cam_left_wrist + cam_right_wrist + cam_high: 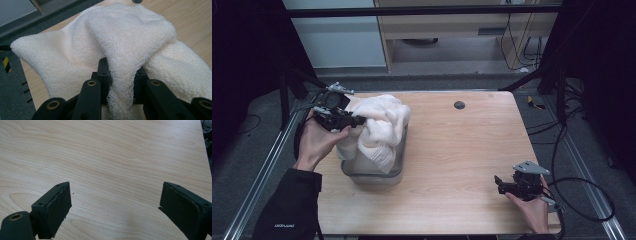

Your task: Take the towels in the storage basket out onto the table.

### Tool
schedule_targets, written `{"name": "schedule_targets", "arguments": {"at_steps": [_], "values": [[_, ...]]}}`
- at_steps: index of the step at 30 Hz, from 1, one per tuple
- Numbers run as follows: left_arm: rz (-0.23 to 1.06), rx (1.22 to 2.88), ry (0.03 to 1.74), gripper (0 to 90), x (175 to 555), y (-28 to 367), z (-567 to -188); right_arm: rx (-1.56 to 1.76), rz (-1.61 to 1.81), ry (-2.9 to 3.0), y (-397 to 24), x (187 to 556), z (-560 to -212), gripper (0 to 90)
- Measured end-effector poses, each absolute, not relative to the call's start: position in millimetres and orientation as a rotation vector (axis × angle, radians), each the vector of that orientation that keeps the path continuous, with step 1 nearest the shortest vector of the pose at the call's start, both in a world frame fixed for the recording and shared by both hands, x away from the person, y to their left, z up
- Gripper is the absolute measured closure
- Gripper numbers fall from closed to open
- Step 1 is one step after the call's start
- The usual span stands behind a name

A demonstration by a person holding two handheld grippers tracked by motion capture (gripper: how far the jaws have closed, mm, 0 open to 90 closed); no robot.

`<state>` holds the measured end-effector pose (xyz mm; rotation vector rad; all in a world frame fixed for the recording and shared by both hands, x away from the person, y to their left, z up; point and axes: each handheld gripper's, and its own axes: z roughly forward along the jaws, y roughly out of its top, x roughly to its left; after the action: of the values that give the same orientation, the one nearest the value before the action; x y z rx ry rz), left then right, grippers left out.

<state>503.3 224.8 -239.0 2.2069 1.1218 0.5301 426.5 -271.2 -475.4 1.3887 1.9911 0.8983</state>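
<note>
Now left gripper (119,82) jaws pinching white knitted cloth (105,42), probably lifting clear of transparent plastic bin (397,167); keeping pull vertical; right gripper (115,205) jaws idling wide over counter (112,157).

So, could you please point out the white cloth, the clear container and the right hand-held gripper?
white cloth (130,32), left gripper view, its raised fold.
clear container (374,176), high view, its front wall.
right hand-held gripper (113,207), right gripper view, between its open jaws.

one white towel (379,125), one clear bin (374,172), two grippers
</note>
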Motion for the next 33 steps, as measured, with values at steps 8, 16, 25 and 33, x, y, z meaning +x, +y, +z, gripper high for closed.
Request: {"name": "schedule_targets", "arguments": {"at_steps": [8, 16, 25, 33], "values": [[0.542, 2.211, 1.067, 74.2, 493, 214, -222, 1.392, 0.902, 1.981, -273, 426, -474, 10.1], [0.542, 2.238, 0.987, 74.1, 481, 193, -211, 1.414, 0.929, 1.954, -280, 425, -477, 10.2], [0.492, 2.290, 0.908, 74.1, 479, 163, -210, 1.416, 0.928, 1.956, -280, 425, -478, 10.2], [0.466, 2.317, 0.844, 74.0, 480, 131, -212, 1.419, 0.932, 1.950, -282, 425, -478, 10.2]]}}
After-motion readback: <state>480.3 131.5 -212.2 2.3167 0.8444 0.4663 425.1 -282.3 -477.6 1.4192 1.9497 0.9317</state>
